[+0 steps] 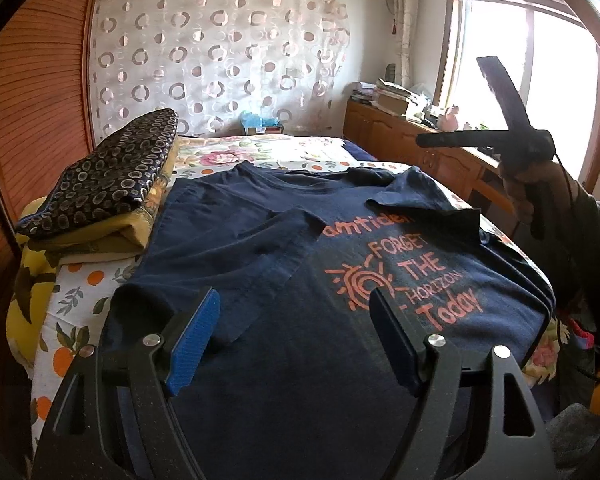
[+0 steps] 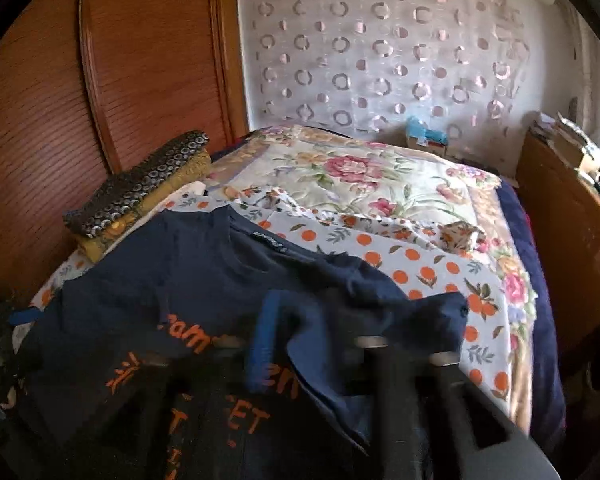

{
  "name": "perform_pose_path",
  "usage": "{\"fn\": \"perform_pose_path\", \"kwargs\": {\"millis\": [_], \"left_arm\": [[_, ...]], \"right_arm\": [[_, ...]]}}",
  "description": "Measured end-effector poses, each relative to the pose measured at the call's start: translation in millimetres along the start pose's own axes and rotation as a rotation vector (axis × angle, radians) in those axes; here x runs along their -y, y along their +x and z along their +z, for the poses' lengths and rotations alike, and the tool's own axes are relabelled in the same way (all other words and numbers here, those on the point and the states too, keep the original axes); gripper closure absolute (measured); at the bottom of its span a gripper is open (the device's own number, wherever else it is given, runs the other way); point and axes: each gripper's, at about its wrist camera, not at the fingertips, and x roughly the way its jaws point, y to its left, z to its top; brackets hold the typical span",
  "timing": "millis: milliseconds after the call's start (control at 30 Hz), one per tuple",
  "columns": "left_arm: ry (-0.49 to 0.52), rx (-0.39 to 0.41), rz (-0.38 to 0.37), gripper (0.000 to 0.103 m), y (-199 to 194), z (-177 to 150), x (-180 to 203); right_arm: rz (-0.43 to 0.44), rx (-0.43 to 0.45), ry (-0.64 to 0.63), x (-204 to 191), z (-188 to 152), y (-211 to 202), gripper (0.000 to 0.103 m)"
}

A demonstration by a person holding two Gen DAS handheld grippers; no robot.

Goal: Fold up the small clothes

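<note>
Left wrist view: the navy cotton T-shirt with orange lettering [image 1: 340, 264] lies print-up on the bed [image 1: 80, 300], both sleeves folded in. Left hand-held gripper [image 1: 296, 340] released above it; right hand-held gripper [image 2: 320, 344] blurred — cannot tell. Judged next — fold the body.

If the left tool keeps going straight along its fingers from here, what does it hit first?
Most likely the navy T-shirt. The left tool is open, angled low over the shirt's body, with its folded-in sleeve just ahead. Depth is hard to judge through the fisheye.
</note>
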Motion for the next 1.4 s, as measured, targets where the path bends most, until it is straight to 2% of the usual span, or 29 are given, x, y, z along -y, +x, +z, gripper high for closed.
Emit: {"fn": "perform_pose_path", "kwargs": {"millis": [100,267,400,533,633,667,767,867,1067,1200,1267,1400], "left_arm": [[-0.005,0.001,0.000,0.025,-1,1,-2],[-0.003,0.001,-0.002,0.025,0,1,-2],[0.001,-0.003,-0.002,0.025,4,2,-1],[0.007,-0.014,0.002,0.025,7,4,1],[0.006,-0.013,0.001,0.025,7,4,1],[0.007,-0.014,0.001,0.025,7,4,1],[0.008,-0.016,0.006,0.025,7,4,1],[0.004,-0.016,0.009,0.025,7,5,-1],[-0.001,-0.009,0.016,0.025,6,10,-6],[0.011,-0.006,0.027,0.025,7,14,-9],[0.015,-0.005,0.035,0.025,10,19,-12],[0.024,-0.007,0.040,0.025,17,32,-20]], "right_arm": [[-0.010,-0.004,0.000,1,-13,-3,0.057],[-0.061,-0.066,-0.001,-3,-38,-16,0.057],[-0.058,-0.110,-0.012,-10,-65,-20,0.057],[-0.031,-0.140,-0.034,-21,-77,-17,0.057],[-0.042,-0.150,-0.070,-29,-82,-16,0.057],[-0.053,-0.158,-0.086,-32,-83,-14,0.060],[-0.087,-0.168,-0.118,-33,-87,-9,0.093],[-0.042,-0.133,-0.112,-34,-88,-25,0.094],[0.009,-0.137,-0.089,-29,-106,-41,0.093],[0.033,-0.153,-0.074,-28,-108,-42,0.067],[0.022,-0.146,-0.077,-29,-105,-43,0.060],[0.017,-0.104,-0.064,-26,-96,-47,0.059]]}}
